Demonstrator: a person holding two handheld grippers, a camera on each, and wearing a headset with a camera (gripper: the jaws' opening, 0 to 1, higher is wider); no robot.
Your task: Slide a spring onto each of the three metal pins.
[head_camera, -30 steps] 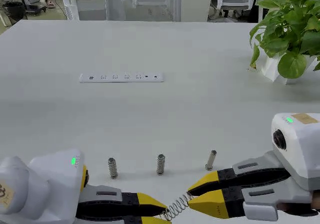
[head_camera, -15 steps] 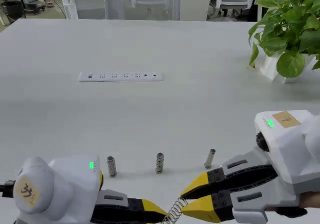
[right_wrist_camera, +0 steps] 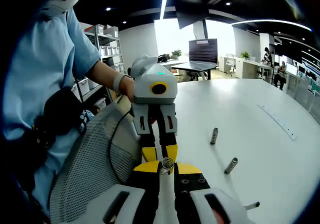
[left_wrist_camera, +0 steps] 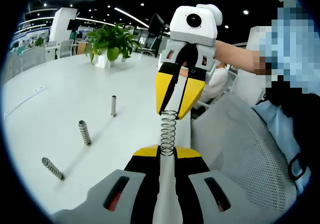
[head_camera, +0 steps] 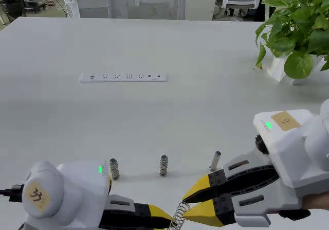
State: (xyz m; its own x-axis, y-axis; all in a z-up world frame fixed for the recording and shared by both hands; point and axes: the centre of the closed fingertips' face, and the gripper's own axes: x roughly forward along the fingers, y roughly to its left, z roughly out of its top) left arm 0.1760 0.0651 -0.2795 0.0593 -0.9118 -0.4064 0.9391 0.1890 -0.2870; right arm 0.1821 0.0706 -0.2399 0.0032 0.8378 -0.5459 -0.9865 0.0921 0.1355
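The table [head_camera: 216,101] lies broad and bare between the row of pins near its front edge and the power strip [head_camera: 123,77] well beyond them. Further back, the far edge meets a line of chairs [head_camera: 146,2], and a potted plant [head_camera: 295,29] sits by the right edge. Both grippers hang low at the front edge, just in front of the pins. In the left gripper view that edge runs close beside the work, with a mesh chair seat [left_wrist_camera: 245,149] past it.

The left gripper [head_camera: 162,217] and the right gripper [head_camera: 185,207] each pinch one end of the free spring [head_camera: 179,215] — both pairs of jaws are closed on it. It hangs in the air between the tips, clear of the tabletop, near the bare pin [head_camera: 215,161] but apart from it.

Against a second ago, the two grippers have drawn closer together. The right tips sit further left relative to the pins and the left body further right, so the stretch of spring between them shows shorter and steeper. The pins stand where they stood.

There are three pins in one row, well apart. The left pin [head_camera: 114,169] and the middle pin [head_camera: 163,165] each wear a spring; the right one is bare and looks slightly tilted. That makes three springs in all — two seated and one held. There are also two grippers, one power strip and one plant.
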